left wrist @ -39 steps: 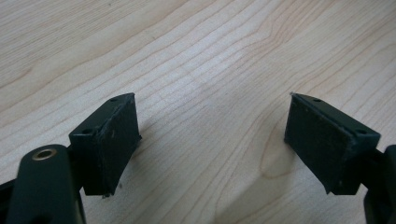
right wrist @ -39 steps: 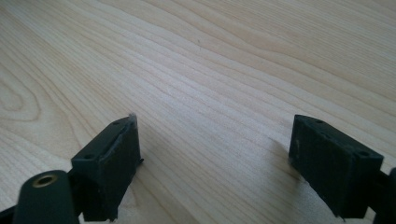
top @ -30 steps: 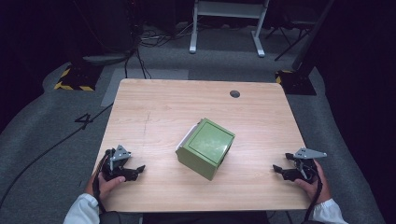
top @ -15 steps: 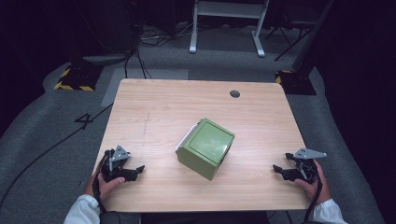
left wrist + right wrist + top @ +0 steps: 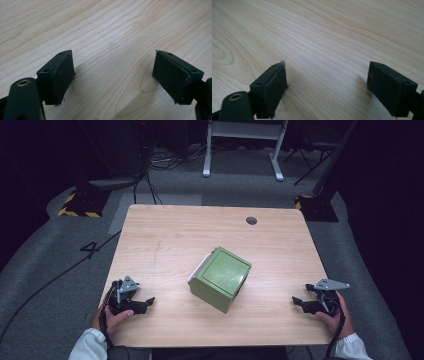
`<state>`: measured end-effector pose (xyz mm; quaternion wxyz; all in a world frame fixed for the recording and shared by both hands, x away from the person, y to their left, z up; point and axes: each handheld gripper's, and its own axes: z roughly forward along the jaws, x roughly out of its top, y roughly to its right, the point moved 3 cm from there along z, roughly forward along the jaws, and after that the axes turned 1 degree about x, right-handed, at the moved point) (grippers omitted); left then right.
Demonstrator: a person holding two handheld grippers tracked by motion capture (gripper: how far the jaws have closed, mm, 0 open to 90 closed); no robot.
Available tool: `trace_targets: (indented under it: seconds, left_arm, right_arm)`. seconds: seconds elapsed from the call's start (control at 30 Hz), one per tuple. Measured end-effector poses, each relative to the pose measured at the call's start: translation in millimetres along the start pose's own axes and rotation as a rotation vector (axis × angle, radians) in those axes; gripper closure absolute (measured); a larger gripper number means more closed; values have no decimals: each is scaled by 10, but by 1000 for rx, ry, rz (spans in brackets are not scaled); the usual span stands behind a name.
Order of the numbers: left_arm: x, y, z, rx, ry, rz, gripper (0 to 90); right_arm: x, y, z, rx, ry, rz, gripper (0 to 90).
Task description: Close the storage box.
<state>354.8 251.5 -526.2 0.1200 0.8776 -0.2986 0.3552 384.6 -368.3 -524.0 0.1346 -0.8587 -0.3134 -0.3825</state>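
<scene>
Nothing has moved since a moment ago: your left gripper [image 5: 145,302] and right gripper [image 5: 298,302] still rest on the table [image 5: 165,235], well apart from the green box [image 5: 220,278], one on each side. Both are wide open and hold nothing. Bring them in slowly, one on each side of that box. It looks square, with a flat lid, turned a bit crooked.

A light wooden table [image 5: 170,235] stands on grey carpet; a green box [image 5: 221,278] sits near its middle; a dark round grommet [image 5: 251,220] marks the far edge.
</scene>
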Motion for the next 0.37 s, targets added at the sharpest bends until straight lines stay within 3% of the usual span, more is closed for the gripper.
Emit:
trace_targets:
  seconds: [0.37]
  left_arm:
    - [0, -3, -1, -1, -1, 2, 178]
  right_arm:
    - [0, -4, -2, -3, 1, -3, 165]
